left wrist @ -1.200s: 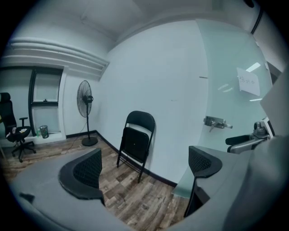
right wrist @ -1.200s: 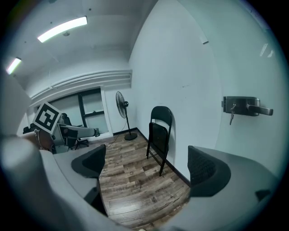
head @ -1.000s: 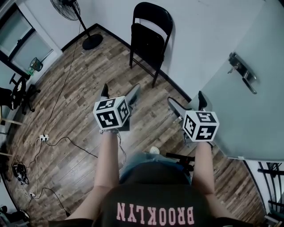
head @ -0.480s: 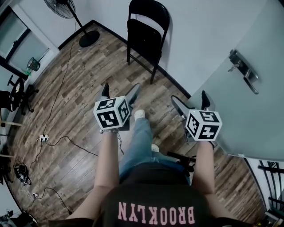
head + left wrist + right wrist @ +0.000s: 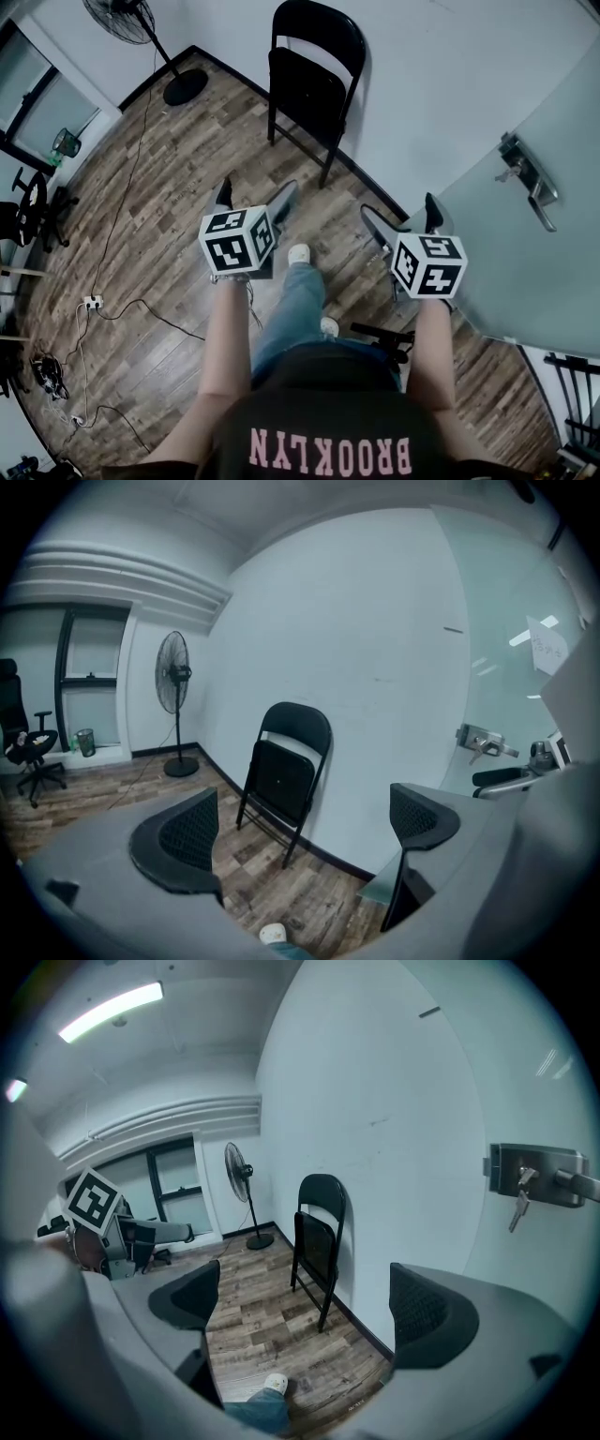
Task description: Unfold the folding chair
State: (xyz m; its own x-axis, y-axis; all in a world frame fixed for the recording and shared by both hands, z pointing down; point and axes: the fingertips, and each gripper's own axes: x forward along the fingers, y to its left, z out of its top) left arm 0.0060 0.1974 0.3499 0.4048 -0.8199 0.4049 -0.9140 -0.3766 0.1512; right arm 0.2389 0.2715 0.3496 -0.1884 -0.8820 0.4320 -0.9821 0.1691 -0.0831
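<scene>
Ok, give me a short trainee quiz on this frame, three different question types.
1. True or false: the folding chair is already unfolded.
2. The left gripper and right gripper are: A) both open and empty; B) both shut on the chair; C) one open, one shut.
3. Fill in: in the head view, the standing fan is to the chair's ____.
Key: 1 false; 2 A; 3 left.
</scene>
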